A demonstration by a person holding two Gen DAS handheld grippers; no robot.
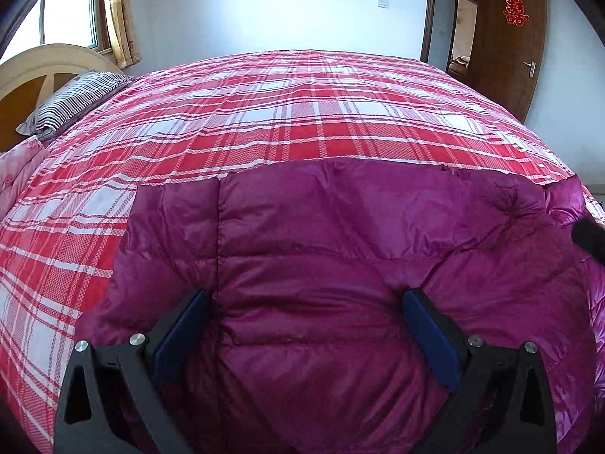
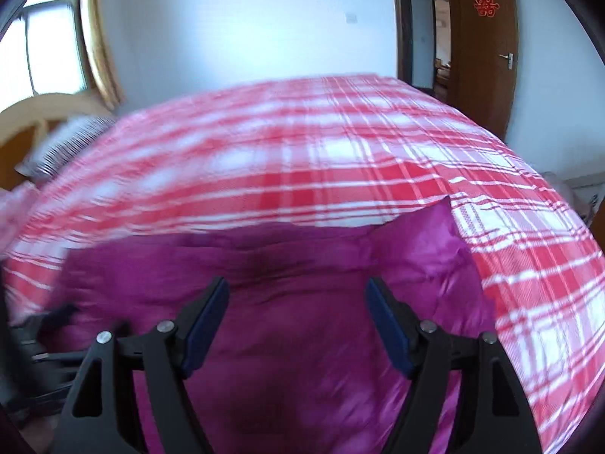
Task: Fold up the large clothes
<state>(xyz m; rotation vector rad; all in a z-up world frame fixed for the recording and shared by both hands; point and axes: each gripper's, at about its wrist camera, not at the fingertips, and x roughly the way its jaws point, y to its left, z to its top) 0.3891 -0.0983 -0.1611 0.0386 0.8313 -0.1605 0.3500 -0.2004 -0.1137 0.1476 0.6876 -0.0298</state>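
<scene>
Jacket: magenta, padded, spread across the lower frame on the plaid bed for folding. Left gripper, right gripper: jaws apart, held above it, nothing gripped.

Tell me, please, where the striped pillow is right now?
The striped pillow lies at the far left of both views, at the head of the bed against the wooden headboard, under the window.

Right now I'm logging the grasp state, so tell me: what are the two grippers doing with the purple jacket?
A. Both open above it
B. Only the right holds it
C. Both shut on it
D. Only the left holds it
A: the left gripper and the right gripper both show spread fingers with the purple jacket lying unpinched between them.
</scene>
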